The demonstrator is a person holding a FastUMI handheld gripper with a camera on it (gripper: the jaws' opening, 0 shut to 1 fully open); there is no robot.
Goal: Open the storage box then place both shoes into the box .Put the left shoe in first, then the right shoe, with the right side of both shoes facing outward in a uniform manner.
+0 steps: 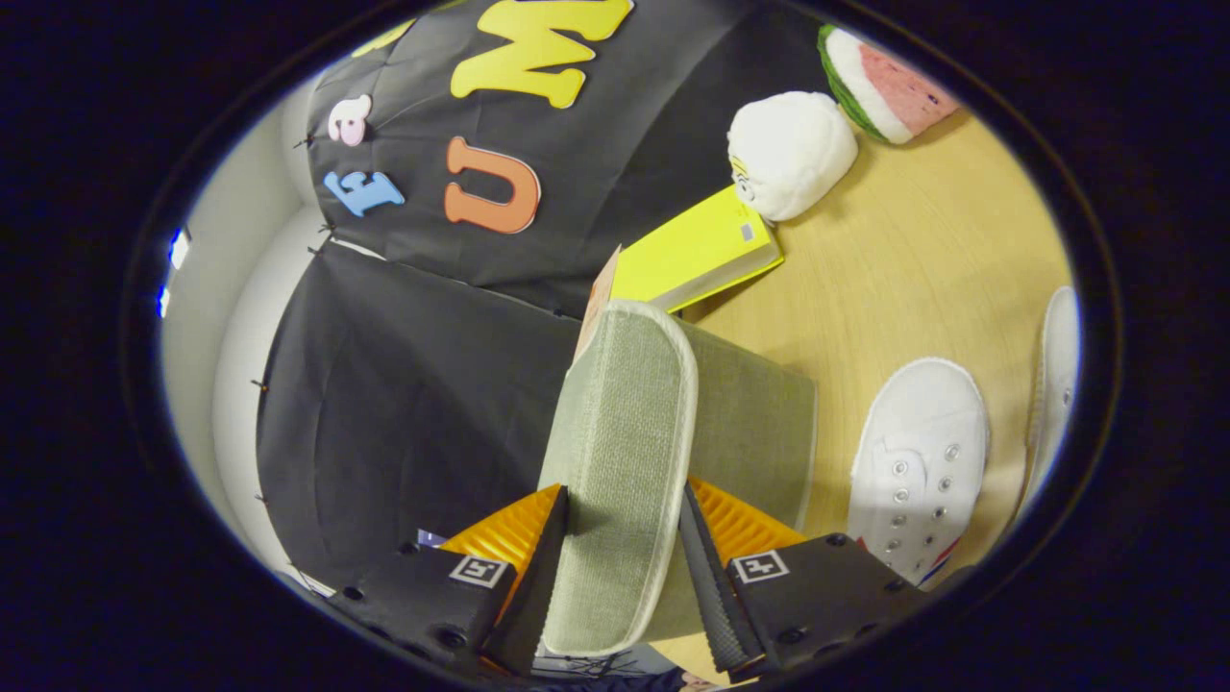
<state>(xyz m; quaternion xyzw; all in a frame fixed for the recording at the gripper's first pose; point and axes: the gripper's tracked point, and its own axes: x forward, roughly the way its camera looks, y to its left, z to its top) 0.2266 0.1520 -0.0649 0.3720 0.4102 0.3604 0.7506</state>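
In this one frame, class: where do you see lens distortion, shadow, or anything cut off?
Gripper view: fisheye bends the wooden table and tilts the scene; the green fabric lid between the hand-held gripper fingers looms large and sharp; soft shadow under the white plush; one white shoe clear, the second shoe cut off.

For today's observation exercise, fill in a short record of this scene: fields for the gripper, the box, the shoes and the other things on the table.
gripper: gripper fingers closed on the storage box lid
storage box: green fabric storage box, lid lifted
shoes: white shoe on the table beside the box; second shoe beyond it
other items: yellow book, white plush toy, watermelon toy
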